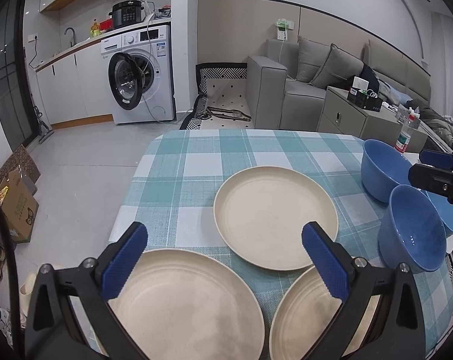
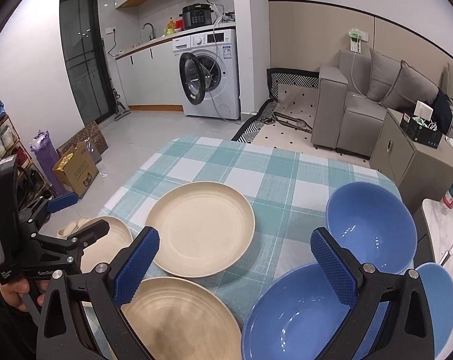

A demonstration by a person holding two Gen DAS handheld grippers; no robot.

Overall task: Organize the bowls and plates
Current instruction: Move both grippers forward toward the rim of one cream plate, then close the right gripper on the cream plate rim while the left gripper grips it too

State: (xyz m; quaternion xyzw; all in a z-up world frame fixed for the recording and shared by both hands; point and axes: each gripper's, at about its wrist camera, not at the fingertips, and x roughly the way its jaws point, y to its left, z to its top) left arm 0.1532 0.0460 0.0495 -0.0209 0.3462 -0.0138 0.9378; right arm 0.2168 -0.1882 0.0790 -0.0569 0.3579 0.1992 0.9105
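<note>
Left gripper [image 1: 223, 255] hovering, jaws standing apart, holding nothing; right gripper [image 2: 235, 262] likewise gaping, empty; three cream plates [image 1: 276, 217] lying at left gripper's 12, 7 and 5 o'clock; blue bowls [image 2: 372, 226] sitting at right gripper's 2 and 5 o'clock, third probably behind; left nearer plates, right nearer bowls.

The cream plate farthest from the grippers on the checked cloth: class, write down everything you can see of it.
The far cream round plate is shallow, with a flat well and a low raised rim, matte and plastic-looking. It is empty and looks clean. It lies flat and right way up on the teal and white checked tablecloth, near the table's middle. Nothing grips it. In the right wrist view its near edge seems to overlap the nearer cream plate; contact is unclear. The blue bowls stand apart from it.
</note>
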